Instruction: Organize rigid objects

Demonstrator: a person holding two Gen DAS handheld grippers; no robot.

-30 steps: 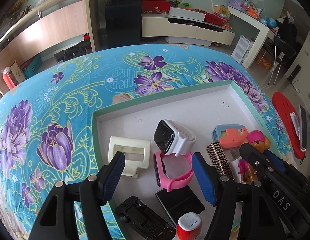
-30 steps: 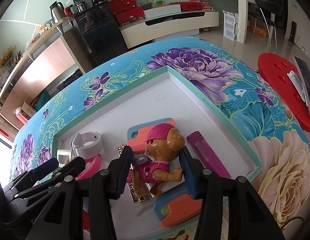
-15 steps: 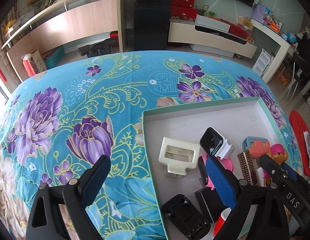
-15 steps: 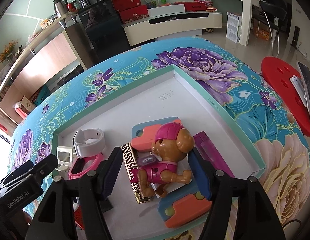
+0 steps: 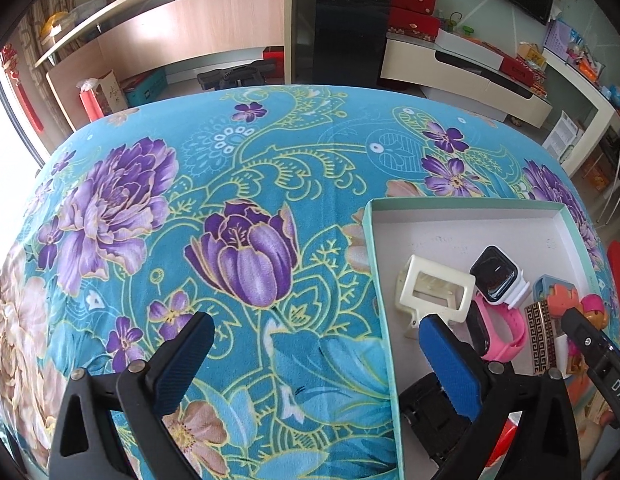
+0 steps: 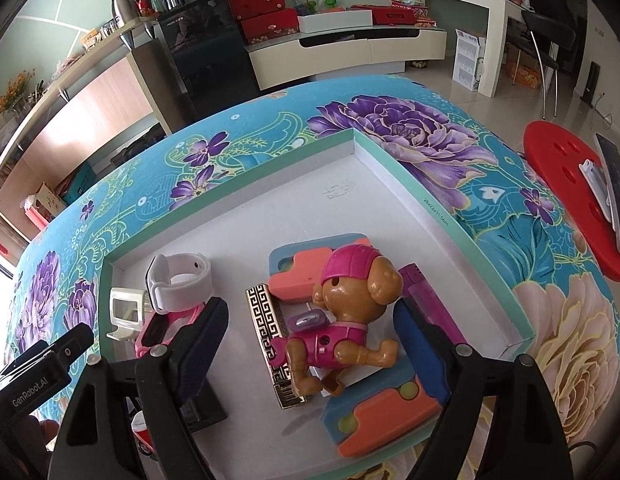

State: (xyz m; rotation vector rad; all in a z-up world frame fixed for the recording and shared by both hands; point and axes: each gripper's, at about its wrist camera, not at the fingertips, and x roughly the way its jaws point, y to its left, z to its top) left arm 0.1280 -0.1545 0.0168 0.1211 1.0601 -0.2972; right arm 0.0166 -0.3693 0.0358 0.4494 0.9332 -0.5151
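Observation:
A shallow white box with a green rim [image 6: 426,184] holds the objects; it also shows in the left wrist view [image 5: 380,280]. In it lie a brown toy dog in pink [image 6: 346,320], a gold patterned lighter [image 6: 270,340], a purple lighter [image 6: 426,300], orange-and-blue blocks [image 6: 310,272], a white watch [image 6: 178,286] [image 5: 496,278], a pink watch [image 5: 506,334] and a cream clip [image 5: 434,292]. My right gripper [image 6: 310,344] is open and empty, its fingers either side of the dog. My left gripper [image 5: 314,360] is open and empty, above the box's left rim and the cloth.
The table wears a blue cloth with purple flowers [image 5: 190,220]. A black holder [image 5: 434,420] and a red-capped item [image 6: 140,428] lie at the box's near edge. A red stool [image 6: 570,184] with a remote stands to the right. Cabinets and a TV unit line the far wall.
My left gripper has swung left, from over the watches to over the box's left rim and the cloth. My right gripper has opened wider and pulled back a little from the dog.

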